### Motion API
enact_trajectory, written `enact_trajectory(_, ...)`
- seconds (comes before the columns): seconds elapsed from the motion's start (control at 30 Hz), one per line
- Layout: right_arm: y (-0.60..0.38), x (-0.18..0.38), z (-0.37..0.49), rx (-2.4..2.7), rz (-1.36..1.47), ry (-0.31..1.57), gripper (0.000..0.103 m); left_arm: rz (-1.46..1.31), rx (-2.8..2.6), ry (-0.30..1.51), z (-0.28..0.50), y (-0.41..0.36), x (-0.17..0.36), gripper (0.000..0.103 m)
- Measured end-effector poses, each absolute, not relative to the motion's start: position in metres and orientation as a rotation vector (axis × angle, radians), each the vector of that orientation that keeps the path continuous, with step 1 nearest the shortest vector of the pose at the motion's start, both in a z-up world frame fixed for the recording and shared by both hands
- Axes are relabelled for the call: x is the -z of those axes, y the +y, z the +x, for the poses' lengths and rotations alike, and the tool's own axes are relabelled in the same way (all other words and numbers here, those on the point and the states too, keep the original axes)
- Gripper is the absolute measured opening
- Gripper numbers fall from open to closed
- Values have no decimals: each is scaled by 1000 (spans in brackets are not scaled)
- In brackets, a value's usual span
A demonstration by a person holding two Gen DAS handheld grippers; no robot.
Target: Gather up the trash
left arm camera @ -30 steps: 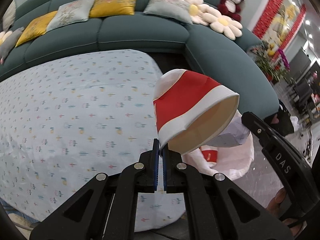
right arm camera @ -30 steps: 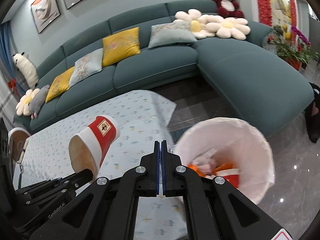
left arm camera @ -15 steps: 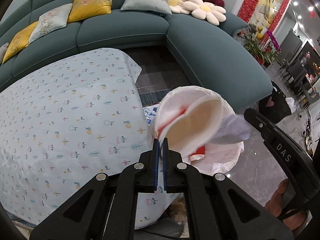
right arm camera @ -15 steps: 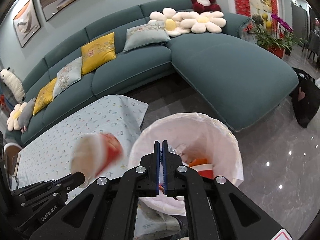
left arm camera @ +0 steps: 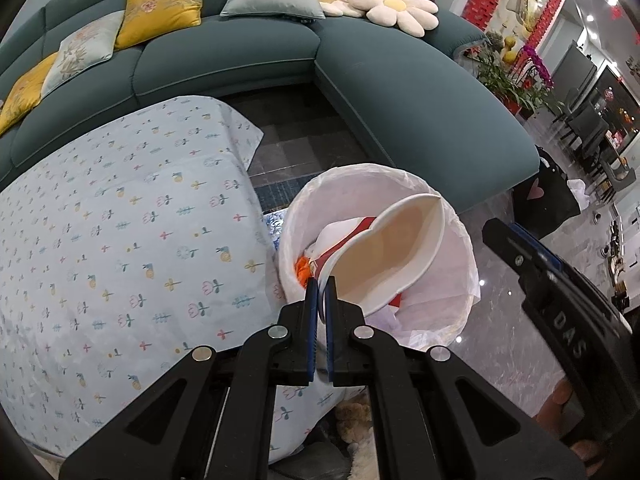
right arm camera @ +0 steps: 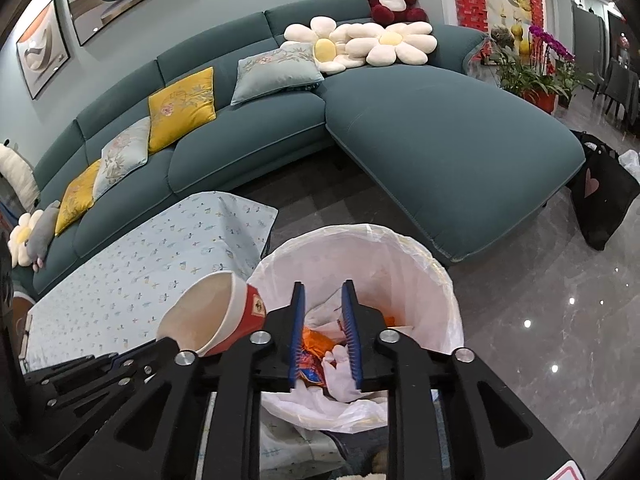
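Red-and-white paper cup (left arm camera: pixel 384 256) is hanging over the lined bin (left arm camera: pixel 460 240), pinched at its rim by the closed left claw (left arm camera: pixel 321 285), while the right claw (right arm camera: pixel 324 332), just opening and empty, is risking a knock.

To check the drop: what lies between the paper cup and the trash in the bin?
Nothing: in the left wrist view the paper cup, pinched by the left gripper, hangs above the bin.
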State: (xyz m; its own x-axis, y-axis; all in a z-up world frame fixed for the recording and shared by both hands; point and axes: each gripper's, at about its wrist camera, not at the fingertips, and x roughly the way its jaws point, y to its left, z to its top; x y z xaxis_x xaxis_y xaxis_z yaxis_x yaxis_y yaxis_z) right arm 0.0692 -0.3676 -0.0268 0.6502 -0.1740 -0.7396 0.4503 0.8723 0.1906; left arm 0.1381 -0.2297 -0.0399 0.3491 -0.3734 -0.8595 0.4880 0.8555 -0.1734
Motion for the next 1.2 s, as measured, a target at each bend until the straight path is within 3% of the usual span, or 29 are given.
enact_trajectory(0.07, -368, 25, 66, 378, 369, 785, 45, 116, 556, 1082, 139, -233, 41, 6)
enact_trajectory(0.1, -369, 24, 64, 386, 363, 777, 47, 112, 556, 1082, 139, -234, 41, 8)
enact_trajectory(0.2, -371, 24, 62, 392, 357, 776, 48, 112, 548, 1079, 139, -236, 41, 29)
enact_trajectory(0.43, -374, 28, 59, 401, 365, 784, 49, 113, 534, 1070, 136, -234, 41, 41)
enact_trajectory(0.87, -360, 22, 56, 402, 330, 782, 62, 96, 478, 1057, 132, -205, 39, 43)
enact_trajectory(0.97, -351, 21, 55, 394, 314, 784, 66, 91, 451, 1042, 130, -197, 36, 55)
enact_trajectory(1.2, -331, 22, 50, 366, 273, 799, 71, 103, 428, 1020, 124, -180, 33, 56)
